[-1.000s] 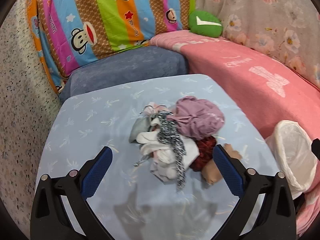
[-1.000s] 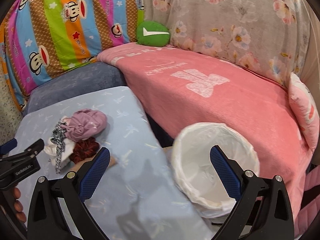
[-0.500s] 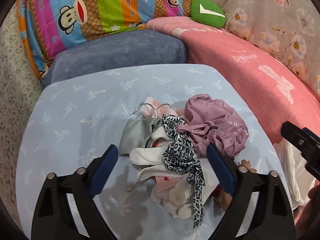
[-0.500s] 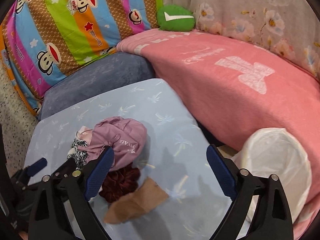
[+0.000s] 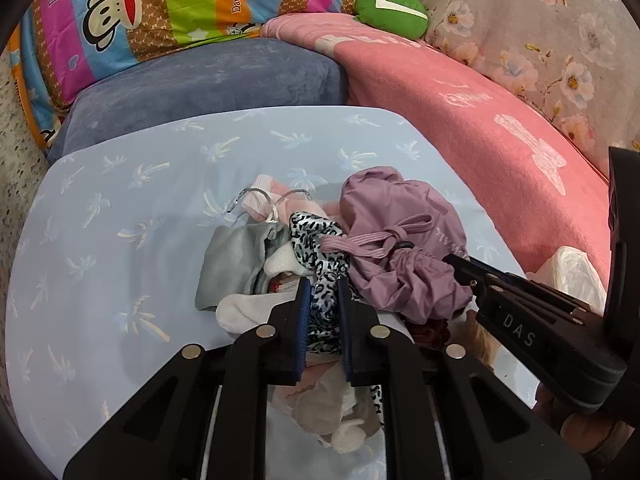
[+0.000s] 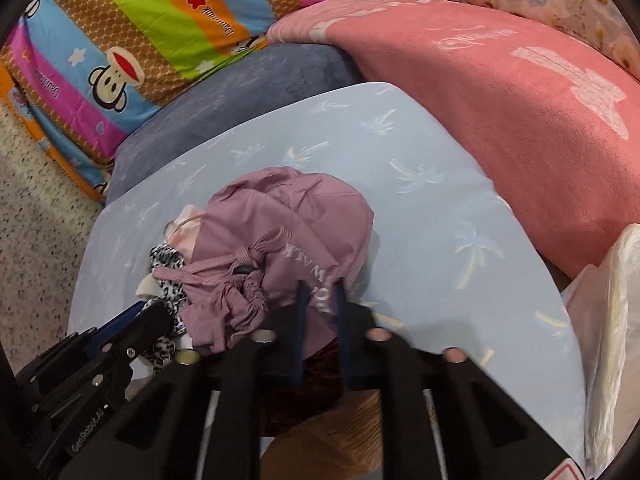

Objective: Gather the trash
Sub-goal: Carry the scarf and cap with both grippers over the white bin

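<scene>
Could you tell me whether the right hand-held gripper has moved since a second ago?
Yes. The right hand-held gripper swung left from the white-lined bin to the purple bag.

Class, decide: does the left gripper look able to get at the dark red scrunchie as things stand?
Probably not: the left gripper is closing on the leopard-print cloth, and the dark red scrunchie lies mostly under the purple pouch.
</scene>
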The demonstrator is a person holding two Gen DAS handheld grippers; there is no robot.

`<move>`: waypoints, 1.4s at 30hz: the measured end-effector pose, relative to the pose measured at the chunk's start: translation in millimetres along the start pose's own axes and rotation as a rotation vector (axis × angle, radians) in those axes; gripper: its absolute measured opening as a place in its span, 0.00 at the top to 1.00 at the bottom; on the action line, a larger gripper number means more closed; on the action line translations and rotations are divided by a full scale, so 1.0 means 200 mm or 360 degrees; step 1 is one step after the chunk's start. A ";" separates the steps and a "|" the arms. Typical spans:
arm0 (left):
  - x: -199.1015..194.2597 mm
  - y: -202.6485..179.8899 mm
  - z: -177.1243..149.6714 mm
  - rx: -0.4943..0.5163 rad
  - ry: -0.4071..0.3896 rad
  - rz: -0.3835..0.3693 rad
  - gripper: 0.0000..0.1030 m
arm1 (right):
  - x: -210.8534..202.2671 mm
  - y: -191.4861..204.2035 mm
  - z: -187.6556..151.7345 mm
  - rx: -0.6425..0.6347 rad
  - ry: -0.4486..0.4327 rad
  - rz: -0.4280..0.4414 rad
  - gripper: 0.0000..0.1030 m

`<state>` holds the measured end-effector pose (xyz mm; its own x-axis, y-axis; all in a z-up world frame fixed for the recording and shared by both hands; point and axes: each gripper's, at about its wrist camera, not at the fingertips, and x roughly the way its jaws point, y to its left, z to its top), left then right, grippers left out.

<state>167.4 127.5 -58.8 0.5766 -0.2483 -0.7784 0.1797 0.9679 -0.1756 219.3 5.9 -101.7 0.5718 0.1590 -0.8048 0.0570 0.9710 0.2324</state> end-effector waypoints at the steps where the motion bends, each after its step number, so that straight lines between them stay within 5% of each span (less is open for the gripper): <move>1: -0.02 -0.01 0.00 -0.0002 -0.0008 -0.0006 0.89 | -0.02 0.01 0.00 -0.0002 -0.0017 0.0011 0.95; 22: -0.50 -0.33 0.12 0.0151 -0.0301 -0.0200 0.91 | -0.94 -0.20 0.05 0.0055 -0.0545 -0.0082 0.97; 42: -0.49 -1.10 0.00 0.0477 -0.0251 -0.0503 0.91 | -1.32 -0.89 -0.22 0.0340 -0.0663 -0.0326 0.97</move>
<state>71.3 -60.4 56.8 0.5666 -0.5547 -0.6093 0.5755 0.7956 -0.1893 21.8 -200.9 46.4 0.8066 -0.1577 -0.5696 0.3433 0.9095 0.2343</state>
